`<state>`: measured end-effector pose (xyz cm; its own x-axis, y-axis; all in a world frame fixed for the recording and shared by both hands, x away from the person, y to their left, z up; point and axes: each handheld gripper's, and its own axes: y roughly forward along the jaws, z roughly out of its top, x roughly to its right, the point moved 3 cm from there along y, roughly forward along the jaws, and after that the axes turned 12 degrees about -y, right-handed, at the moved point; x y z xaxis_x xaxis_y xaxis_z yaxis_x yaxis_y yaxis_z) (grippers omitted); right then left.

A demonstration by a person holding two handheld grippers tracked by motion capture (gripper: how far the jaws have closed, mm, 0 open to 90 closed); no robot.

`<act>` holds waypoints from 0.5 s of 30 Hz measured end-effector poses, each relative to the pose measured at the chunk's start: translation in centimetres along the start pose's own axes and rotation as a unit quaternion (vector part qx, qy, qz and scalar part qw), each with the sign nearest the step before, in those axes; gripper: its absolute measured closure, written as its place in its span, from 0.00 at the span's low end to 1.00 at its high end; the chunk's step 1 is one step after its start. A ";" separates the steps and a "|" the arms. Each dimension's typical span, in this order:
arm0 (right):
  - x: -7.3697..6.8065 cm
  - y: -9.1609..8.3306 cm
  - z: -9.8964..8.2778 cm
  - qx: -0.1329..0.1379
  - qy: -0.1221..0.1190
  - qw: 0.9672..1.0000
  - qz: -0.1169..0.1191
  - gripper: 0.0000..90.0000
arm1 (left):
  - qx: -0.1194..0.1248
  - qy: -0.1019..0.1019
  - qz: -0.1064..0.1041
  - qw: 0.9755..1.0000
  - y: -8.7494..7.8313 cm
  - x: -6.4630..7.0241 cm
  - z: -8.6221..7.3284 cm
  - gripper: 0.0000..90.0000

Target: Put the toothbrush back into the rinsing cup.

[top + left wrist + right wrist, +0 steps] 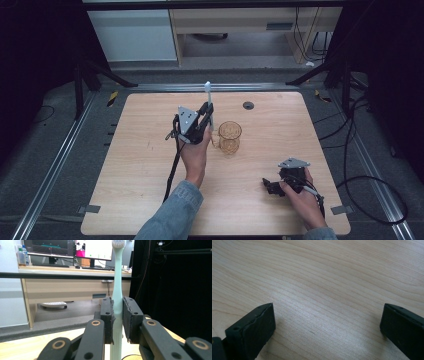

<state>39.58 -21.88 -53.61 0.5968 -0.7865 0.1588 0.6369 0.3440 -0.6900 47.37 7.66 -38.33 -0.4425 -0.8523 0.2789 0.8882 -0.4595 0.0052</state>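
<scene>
A pale mint toothbrush (117,290) stands upright, bristle head at the top, pinched at mid-handle between the pads of my left gripper (117,320). From above, the left gripper (206,117) holds the toothbrush (209,100) over the table just left of a clear amber glass cup (229,137), which stands upright on the wood. My right gripper (270,186) rests low near the table's front right. In the right gripper view its jaws stand wide apart over bare wood, the right gripper (327,327) holding nothing.
The wooden table (150,165) has a small dark round grommet (248,105) near its far edge. Beyond the table are a desk with monitors (70,247), black frame legs and loose cables on grey floor (360,150).
</scene>
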 end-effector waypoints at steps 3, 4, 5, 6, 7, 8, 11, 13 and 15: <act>0.0 0.0 0.0 0.000 0.000 1.000 0.000 0.00 | 0.005 0.000 -0.002 1.000 0.1 -0.3 -0.1 0.87; 0.0 0.0 0.0 0.000 0.000 1.000 0.000 0.00 | 0.007 -0.002 -0.002 1.000 0.1 -0.4 -0.2 0.87; 0.0 0.0 0.0 -0.001 0.000 1.000 0.000 0.00 | 0.006 -0.005 -0.002 1.000 0.1 -0.5 -0.2 0.87; 0.0 0.0 0.0 0.000 0.001 1.000 0.000 0.00 | 0.008 -0.008 -0.002 1.000 0.2 -0.6 -0.2 0.87; 0.0 0.0 0.0 0.000 0.001 1.000 0.001 0.00 | 0.010 -0.006 -0.002 1.000 0.2 -0.6 -0.2 0.87; 0.0 0.0 0.0 0.000 0.001 1.000 0.000 0.00 | 0.012 -0.004 -0.002 1.000 0.2 -0.6 -0.2 0.87; 0.0 0.0 0.0 0.000 0.000 1.000 0.001 0.00 | 0.017 -0.006 -0.003 1.000 0.3 -0.8 -0.2 0.87; 0.0 0.0 0.0 0.000 0.000 1.000 0.002 0.00 | 0.017 -0.010 -0.001 1.000 0.5 -1.0 -0.3 0.87; 0.0 0.0 0.0 0.000 0.000 1.000 0.002 0.00 | 0.014 -0.010 0.000 1.000 0.7 -1.2 -0.5 0.87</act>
<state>39.55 -21.85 -53.59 0.5993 -0.7853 0.1555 0.6343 0.3473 -0.6907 48.50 8.26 -39.11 -0.4401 -0.8472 0.2975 0.8915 -0.4518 0.0323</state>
